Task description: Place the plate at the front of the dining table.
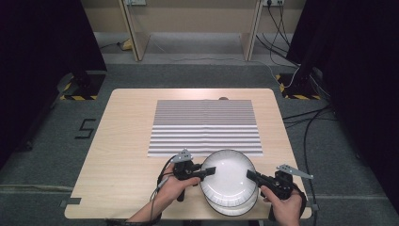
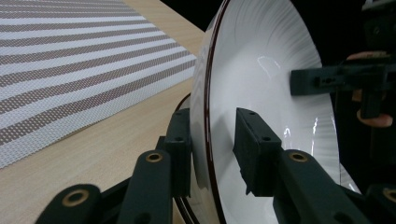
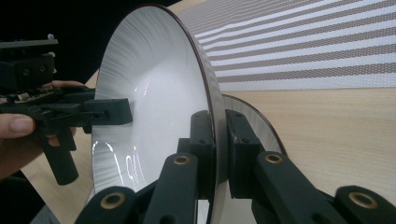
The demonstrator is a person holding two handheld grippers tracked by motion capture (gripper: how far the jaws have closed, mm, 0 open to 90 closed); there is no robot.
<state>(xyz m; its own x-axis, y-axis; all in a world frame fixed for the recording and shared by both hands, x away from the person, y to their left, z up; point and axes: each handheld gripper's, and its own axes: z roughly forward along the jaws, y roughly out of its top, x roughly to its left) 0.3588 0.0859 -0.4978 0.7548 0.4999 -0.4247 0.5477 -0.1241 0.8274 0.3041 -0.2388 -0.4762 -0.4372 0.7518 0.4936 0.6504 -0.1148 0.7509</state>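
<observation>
**Two plates, two claws**

I count two white plates: the top plate [image 1: 229,175] and a bottom plate [image 1: 234,205] on the table [image 1: 117,155], both just in front of the one striped mat [image 1: 205,126]. Nothing lies in them. My right claw [image 3: 219,140] pinches the top plate's rim. My left claw [image 2: 212,149] is loose around the other rim, not squeezing.
</observation>
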